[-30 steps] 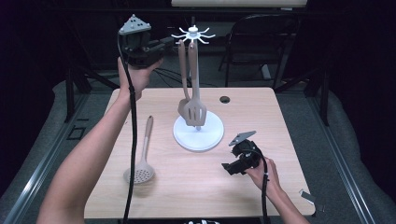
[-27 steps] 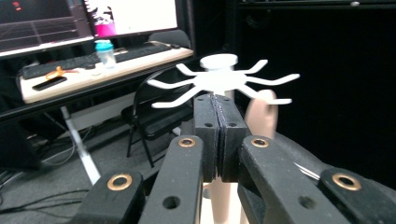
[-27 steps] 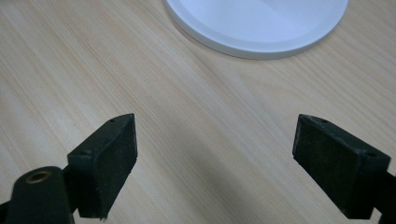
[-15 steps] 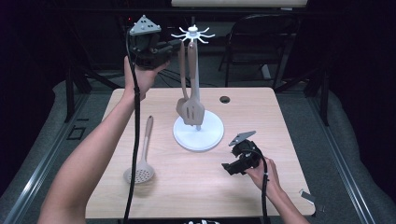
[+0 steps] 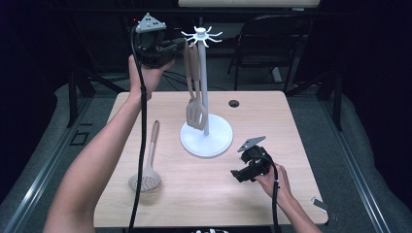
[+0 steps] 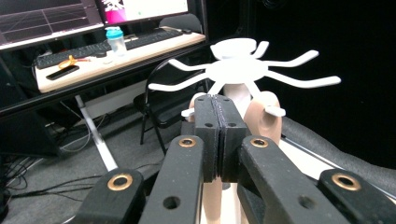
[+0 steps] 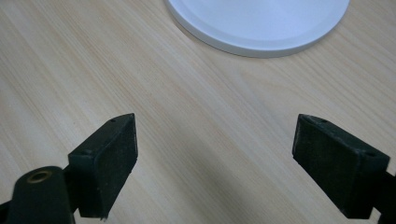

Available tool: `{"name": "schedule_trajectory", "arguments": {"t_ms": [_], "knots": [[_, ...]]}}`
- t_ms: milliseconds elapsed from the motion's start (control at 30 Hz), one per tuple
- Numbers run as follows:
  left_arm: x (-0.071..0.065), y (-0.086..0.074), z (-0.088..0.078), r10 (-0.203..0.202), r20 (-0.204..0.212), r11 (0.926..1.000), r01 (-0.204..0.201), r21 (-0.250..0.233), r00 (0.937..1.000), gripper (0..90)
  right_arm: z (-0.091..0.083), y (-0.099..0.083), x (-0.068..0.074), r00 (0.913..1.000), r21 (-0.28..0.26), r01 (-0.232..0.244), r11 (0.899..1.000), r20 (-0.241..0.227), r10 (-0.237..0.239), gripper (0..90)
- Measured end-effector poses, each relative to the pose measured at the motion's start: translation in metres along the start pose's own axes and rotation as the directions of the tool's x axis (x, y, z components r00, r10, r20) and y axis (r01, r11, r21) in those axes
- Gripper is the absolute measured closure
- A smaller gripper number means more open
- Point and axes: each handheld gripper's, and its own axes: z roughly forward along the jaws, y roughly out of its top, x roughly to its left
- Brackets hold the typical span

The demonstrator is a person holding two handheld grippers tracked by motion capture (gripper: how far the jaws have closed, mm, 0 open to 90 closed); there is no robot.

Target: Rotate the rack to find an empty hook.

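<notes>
A white utensil stand (image 5: 206,138) rises from the middle of the table, with a crown of hooks (image 5: 200,35) at its top. Two beige utensils hang from the hooks, one of them a slotted spatula (image 5: 196,114). A beige skimmer (image 5: 145,178) lies flat on the table at the left. My left gripper (image 5: 180,44) is held high, just left of the hooks, shut with nothing between its pads (image 6: 216,100). Behind the shut pads are the hook crown (image 6: 238,70) and a beige handle (image 6: 264,119). My right gripper (image 5: 236,174) rests low on the table, right of the stand's base, open and empty (image 7: 215,154).
A black grommet hole (image 5: 234,103) sits in the tabletop behind the stand. A dark chair (image 5: 272,39) stands beyond the far edge. The stand's white base (image 7: 257,23) lies just ahead of the right gripper. A desk with keyboards (image 6: 116,46) is far off.
My left gripper has drifted a little to the right, closer to the top of the stand. The right gripper and the utensils have not moved.
</notes>
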Motion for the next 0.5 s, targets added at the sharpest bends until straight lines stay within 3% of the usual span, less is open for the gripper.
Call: {"name": "schedule_trajectory", "arguments": {"t_ms": [267,333,500], "knots": [[0.005,0.001,0.002,-0.008,-0.006,1.0,0.008,0.004,0.9999,89.2,0.0,0.0,0.0,1.0,0.0,-0.003,1.0,0.003,0.003,13.5],[0.004,0.0,-0.002,-0.012,-0.003,0.9999,0.012,-0.006,0.9999,89.1,0.001,-0.001,0.0,0.9999,-0.014,-0.013,1.0,0.003,0.013,13.5],[0.0,-0.005,-0.016,-0.025,0.031,0.9984,0.027,-0.05,0.9992,89.2,-0.002,0.0,-0.002,1.0,0.015,0.005,1.0,0.004,-0.005,13.6]]}}
